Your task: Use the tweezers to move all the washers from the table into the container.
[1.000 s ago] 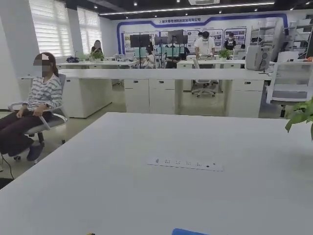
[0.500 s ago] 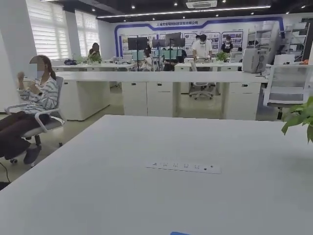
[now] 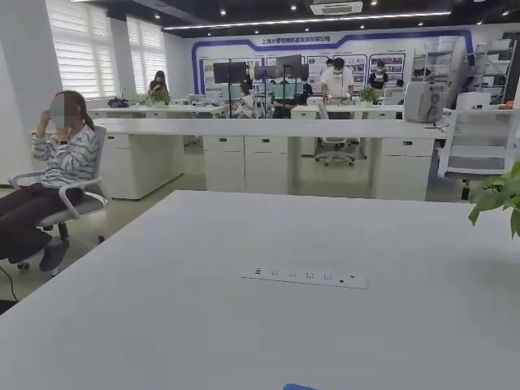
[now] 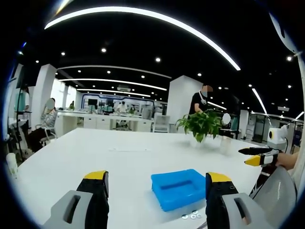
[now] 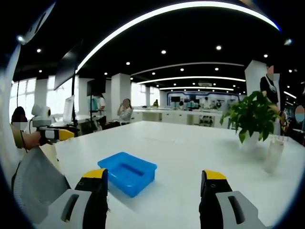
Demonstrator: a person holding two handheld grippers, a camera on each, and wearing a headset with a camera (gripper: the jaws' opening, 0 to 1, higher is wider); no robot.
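A blue container (image 4: 178, 188) lies on the white table (image 4: 119, 157), between and just beyond my left gripper's (image 4: 157, 176) open, empty jaws. Three small metal washers (image 4: 193, 215) lie on the table in front of the container's near right corner. In the right gripper view the same blue container (image 5: 127, 172) lies left of centre, ahead of my right gripper (image 5: 155, 174), which is open and empty. The right gripper (image 4: 259, 155) comes into the left gripper view at the far right. The left gripper (image 5: 57, 134) comes into the right gripper view from the left. The container's edge (image 3: 299, 387) peeks in at the head view's bottom.
A power strip (image 3: 305, 278) is set into the middle of the table (image 3: 162, 309). A potted plant (image 5: 252, 117) and a clear cup (image 5: 272, 152) stand towards the table's right side. A person sits on a chair (image 3: 57, 187) past the left edge. Desks and people fill the room behind.
The head camera has tilted up slightly, so the blue container's edge sits lower in the picture. The seated person has moved their arms. Nothing on the table has moved.
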